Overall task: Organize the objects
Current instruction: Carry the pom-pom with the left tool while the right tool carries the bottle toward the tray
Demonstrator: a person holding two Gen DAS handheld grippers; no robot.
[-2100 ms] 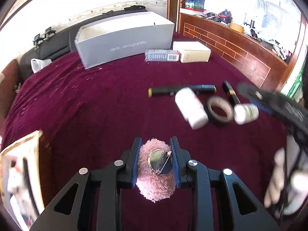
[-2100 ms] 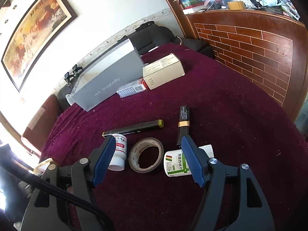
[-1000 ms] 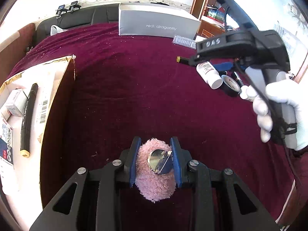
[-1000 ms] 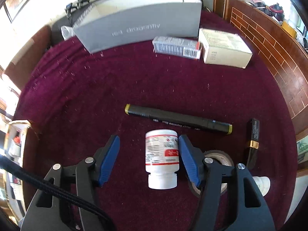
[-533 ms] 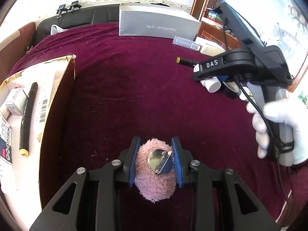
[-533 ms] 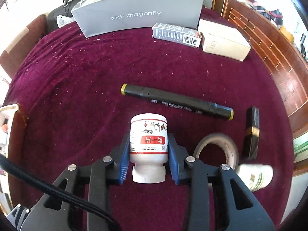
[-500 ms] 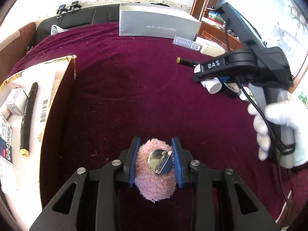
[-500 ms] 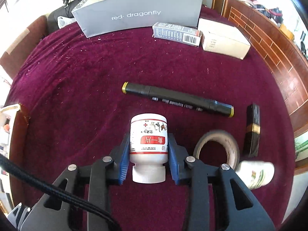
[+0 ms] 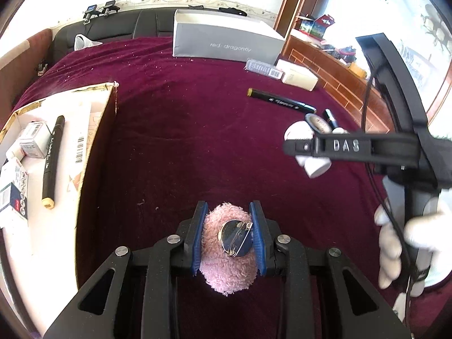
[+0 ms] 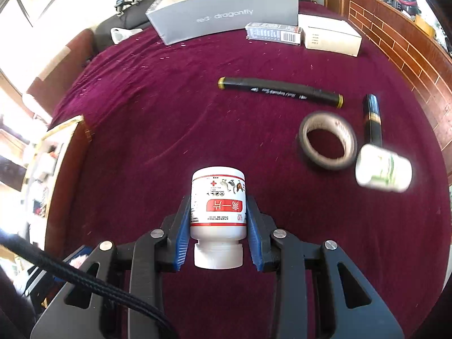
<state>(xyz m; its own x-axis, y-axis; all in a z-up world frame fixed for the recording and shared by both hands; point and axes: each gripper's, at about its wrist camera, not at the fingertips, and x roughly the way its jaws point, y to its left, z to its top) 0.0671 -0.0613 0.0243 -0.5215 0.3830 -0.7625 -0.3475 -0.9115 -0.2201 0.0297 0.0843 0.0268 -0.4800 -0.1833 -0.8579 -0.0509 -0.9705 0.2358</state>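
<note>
My left gripper (image 9: pixel 228 212) is shut on a pink fluffy brooch (image 9: pixel 228 254) with a round metal pin back, above the maroon cloth. My right gripper (image 10: pixel 217 197) is shut on a white pill bottle (image 10: pixel 217 206) with a red label, cap toward the camera, lifted off the cloth. In the left wrist view that bottle (image 9: pixel 313 166) shows behind the right gripper's black body, held by a white-gloved hand (image 9: pixel 395 240). An open cardboard box (image 9: pixel 56 147) at the left holds a marker and small packs.
On the cloth lie a black marker (image 10: pixel 279 91), a tape roll (image 10: pixel 327 141), a black tube (image 10: pixel 373 118) and a second white bottle (image 10: pixel 382 168). A grey shoe box (image 10: pixel 226 8), a barcode box (image 10: pixel 272 34) and a cream box (image 10: pixel 330 38) stand at the back.
My right gripper closed on the white bottle, lifted it and carried it left, away from the tape roll. The left gripper still holds the brooch and has shifted slightly.
</note>
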